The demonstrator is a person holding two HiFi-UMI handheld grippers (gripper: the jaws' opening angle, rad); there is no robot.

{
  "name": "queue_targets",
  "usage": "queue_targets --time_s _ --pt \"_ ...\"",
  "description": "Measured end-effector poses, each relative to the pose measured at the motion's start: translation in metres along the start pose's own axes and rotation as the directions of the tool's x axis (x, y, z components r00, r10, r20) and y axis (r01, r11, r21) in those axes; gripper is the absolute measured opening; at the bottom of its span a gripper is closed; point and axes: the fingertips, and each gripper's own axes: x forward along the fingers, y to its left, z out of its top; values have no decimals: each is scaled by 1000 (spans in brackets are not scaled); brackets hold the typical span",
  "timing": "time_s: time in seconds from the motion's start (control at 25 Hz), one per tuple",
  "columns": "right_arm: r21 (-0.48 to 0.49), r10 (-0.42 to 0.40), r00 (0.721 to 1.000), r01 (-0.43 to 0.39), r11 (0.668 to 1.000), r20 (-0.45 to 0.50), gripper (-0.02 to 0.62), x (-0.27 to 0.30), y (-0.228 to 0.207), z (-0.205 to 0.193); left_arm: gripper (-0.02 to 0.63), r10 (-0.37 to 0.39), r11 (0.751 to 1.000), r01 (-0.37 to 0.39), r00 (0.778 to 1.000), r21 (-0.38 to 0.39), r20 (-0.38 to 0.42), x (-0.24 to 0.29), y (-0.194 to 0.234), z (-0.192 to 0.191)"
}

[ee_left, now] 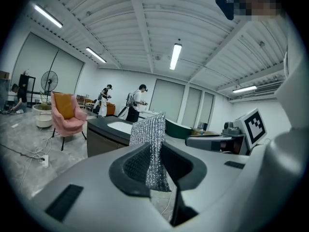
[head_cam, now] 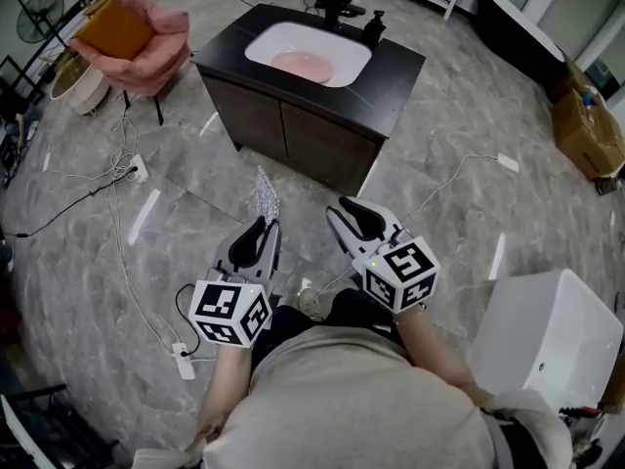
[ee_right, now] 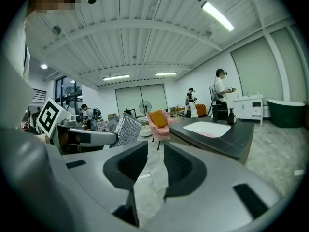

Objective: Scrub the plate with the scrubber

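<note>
Left gripper point(ee_left: 154, 151): jaws pinching the scrubber point(ee_left: 148, 137) between the pads; held low in front of the body.
Scrubber: silver mesh, upright, standing up past the jaw tips.
Right gripper point(ee_right: 155, 149): jaws parted by a narrow gap, only floor seen between them; just beside the left gripper, not touching it.
Plate point(head_cam: 301, 63): pink, lying in the white sink point(head_cam: 262, 39); well apart from both grippers.
Sink: set into the dark top of a cabinet point(head_cam: 293, 130), ahead across the grey floor.
Bottle point(head_cam: 373, 29): dark, upright on the cabinet top at the sink's far right corner.
Chair point(head_cam: 146, 42): pink with an orange cushion, left of the cabinet.
Power strip point(head_cam: 184, 361): white, on the floor just left of the left gripper, with a cable trailing off to the left.
People point(ee_left: 139, 100): standing beyond the cabinet, far off.
</note>
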Motion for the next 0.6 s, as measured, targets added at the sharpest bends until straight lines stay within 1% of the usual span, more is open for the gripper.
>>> queue_targets --time_s 0.12,0.24,0.36,0.4,0.48,0.6 --pt "-1 -11 1000 11 1000 5 100 7 -4 6 84 -6 1000 7 1000 -31 15 11 11 5" --pt "-12 -47 999 47 999 18 83 12 -14 10 84 9 999 -8 1000 -44 17 22 20 3" --pt "-3 -39 999 39 999 9 78 29 -20 11 84 26 998 -26 1000 -55 6 33 33 2" --pt "0 -30 1000 30 1000 1 86 37 -22 13 84 30 998 -29 1000 -58 6 36 38 4" --pt "2 -7 1000 7 1000 -7 135 55 -27 21 84 43 998 -42 999 -50 5 45 49 11" --pt "-16 11 1000 -11 1000 2 135 85 -40 33 84 72 997 -72 997 -42 8 62 72 20"
